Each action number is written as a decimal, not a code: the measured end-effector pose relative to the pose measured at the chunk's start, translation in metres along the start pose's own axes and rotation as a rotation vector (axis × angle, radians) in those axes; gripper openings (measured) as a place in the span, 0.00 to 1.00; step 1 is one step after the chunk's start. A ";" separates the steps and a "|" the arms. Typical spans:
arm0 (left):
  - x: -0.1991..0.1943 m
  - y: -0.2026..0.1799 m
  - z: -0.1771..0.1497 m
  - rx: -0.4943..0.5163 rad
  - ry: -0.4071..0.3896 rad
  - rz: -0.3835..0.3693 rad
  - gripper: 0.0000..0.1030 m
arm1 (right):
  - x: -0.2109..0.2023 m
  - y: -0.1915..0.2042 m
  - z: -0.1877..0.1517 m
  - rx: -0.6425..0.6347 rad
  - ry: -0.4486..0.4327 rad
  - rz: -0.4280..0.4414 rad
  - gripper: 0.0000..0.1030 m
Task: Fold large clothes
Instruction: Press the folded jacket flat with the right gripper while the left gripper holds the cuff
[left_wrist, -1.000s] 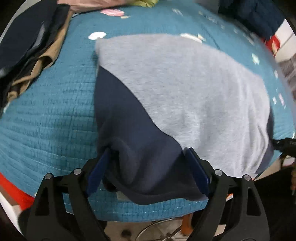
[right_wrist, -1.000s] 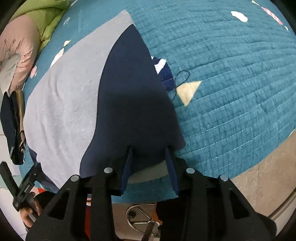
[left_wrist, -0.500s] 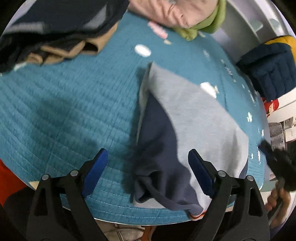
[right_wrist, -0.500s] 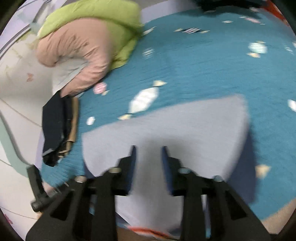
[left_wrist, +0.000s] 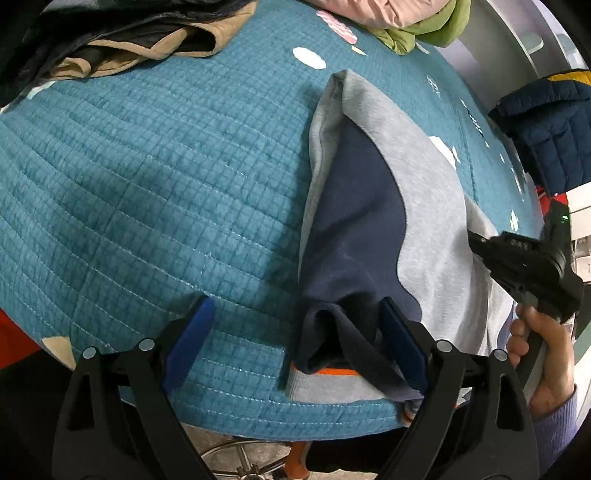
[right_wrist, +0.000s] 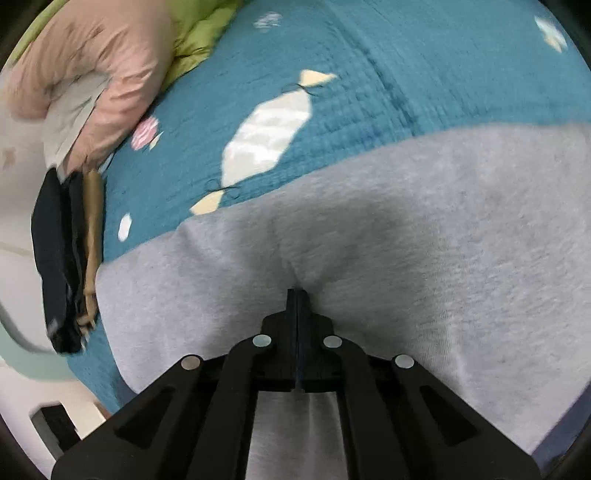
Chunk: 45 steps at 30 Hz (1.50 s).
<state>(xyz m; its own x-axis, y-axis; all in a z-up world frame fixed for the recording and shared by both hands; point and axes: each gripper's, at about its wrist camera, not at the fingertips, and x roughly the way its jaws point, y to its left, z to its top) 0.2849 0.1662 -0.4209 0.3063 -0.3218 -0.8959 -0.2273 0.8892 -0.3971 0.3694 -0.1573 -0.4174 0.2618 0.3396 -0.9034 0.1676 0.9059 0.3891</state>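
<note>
A grey and navy sweatshirt lies folded on the teal quilted cover, with its navy sleeve on top and running toward the near edge. My left gripper is open wide over that edge. The sleeve's cuff lies between the fingers, close to the right finger, and is not pinched. My right gripper is shut on a pinch of the grey sweatshirt, and the cloth puckers at its tips. In the left wrist view the right gripper is over the grey cloth, held by a hand.
A heap of dark and tan clothes lies at the far left, also seen as a dark pile. Pink and green jackets sit at the back. A navy puffer jacket is at the far right. A metal chair base shows below the table edge.
My right gripper left the navy sleeve's edge, swung over the grey body and shut on it. My left gripper slid left off the sleeve and rolled, staying open.
</note>
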 end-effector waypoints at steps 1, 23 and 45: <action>0.000 0.000 0.000 -0.001 -0.002 -0.005 0.87 | -0.009 0.000 -0.011 0.004 0.006 0.003 0.00; 0.009 -0.016 -0.023 -0.013 0.015 0.014 0.89 | -0.010 -0.044 -0.128 0.148 0.069 0.170 0.00; 0.013 -0.076 -0.036 0.148 -0.015 0.039 0.17 | -0.052 -0.043 -0.143 0.018 -0.074 0.165 0.22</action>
<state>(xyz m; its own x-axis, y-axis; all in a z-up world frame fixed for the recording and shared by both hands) 0.2731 0.0824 -0.4091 0.3140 -0.2823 -0.9065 -0.1007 0.9395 -0.3275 0.2129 -0.1776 -0.4133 0.3567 0.4629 -0.8115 0.1336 0.8344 0.5347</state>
